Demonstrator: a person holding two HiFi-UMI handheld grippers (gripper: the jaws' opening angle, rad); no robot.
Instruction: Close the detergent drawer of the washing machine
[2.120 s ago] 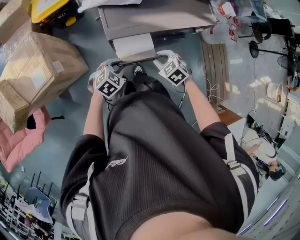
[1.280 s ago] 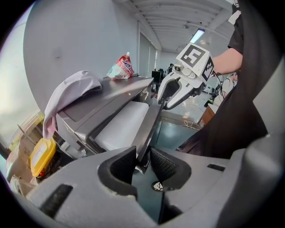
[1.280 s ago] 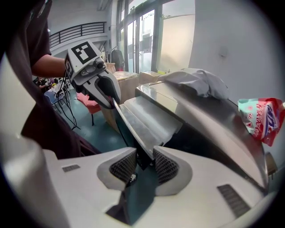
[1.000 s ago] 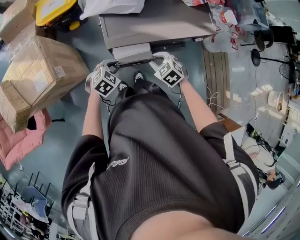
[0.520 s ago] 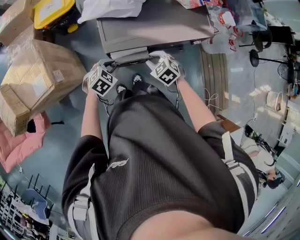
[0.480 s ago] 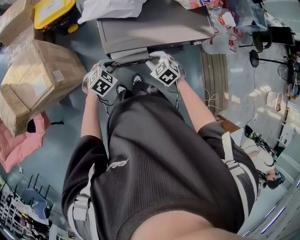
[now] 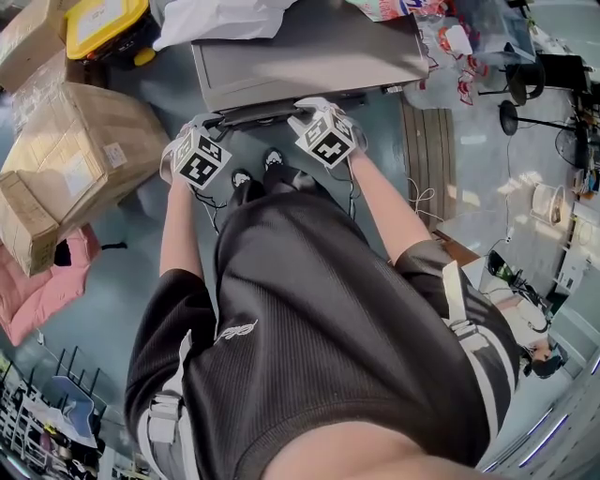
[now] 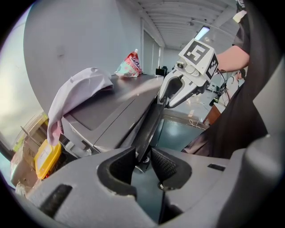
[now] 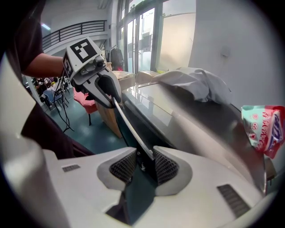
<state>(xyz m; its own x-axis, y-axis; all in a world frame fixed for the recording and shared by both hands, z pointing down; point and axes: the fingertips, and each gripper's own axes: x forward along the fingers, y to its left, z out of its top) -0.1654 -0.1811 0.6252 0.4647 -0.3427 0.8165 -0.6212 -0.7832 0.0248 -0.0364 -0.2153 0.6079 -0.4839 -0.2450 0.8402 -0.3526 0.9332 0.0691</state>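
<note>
on the washing machine, the drawer barely shows.

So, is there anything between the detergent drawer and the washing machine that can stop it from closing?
Nothing visible does. The left gripper and the right gripper both clamp the drawer front, which sits almost flush with the washing machine. The white cloth lies on top, clear.

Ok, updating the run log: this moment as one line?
drawer: nearly closed | left gripper: clamped on drawer | right gripper: clamped on drawer
</note>
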